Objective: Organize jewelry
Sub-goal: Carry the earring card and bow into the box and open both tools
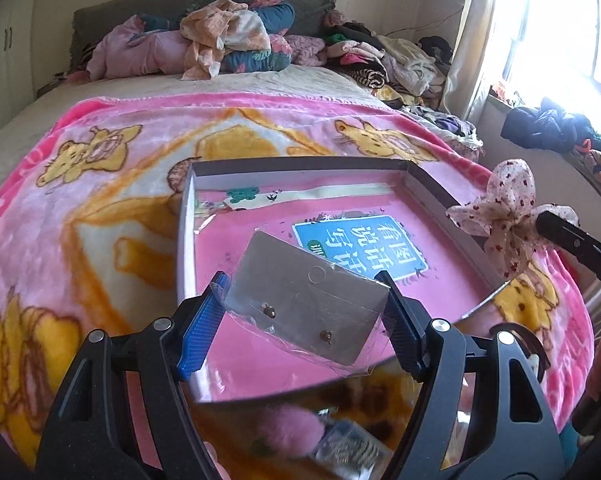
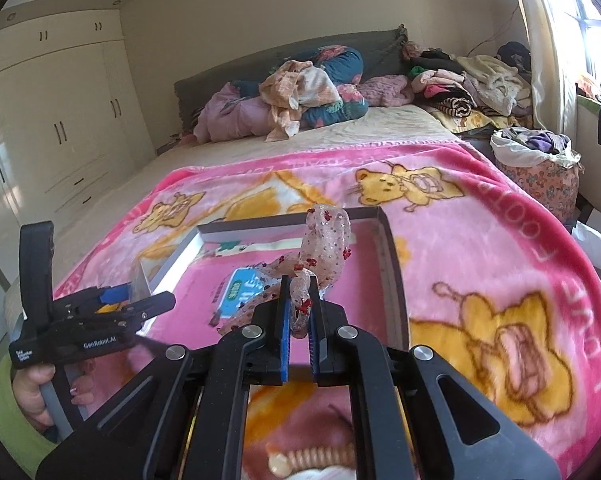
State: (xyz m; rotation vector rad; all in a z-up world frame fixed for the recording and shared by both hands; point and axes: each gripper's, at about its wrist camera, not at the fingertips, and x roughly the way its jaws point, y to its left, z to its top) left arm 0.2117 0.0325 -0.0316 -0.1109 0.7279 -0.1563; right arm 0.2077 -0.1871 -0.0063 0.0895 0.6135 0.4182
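left gripper (image 1: pixel 304 316) – clamped edge-on across the earring card (image 1: pixel 306 302) in its clear sleeve, so the studs face up | right gripper (image 2: pixel 299 334) – pinched fully onto the fabric bow (image 2: pixel 324 248) | both are held over the shallow box (image 1: pixel 300 164) on the pink blanket (image 1: pixel 100 168), judged ready for dropping in

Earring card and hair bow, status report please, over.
Left gripper shut on earring card, over the box. Right gripper shut on hair bow, also over the box. Nothing in the way.
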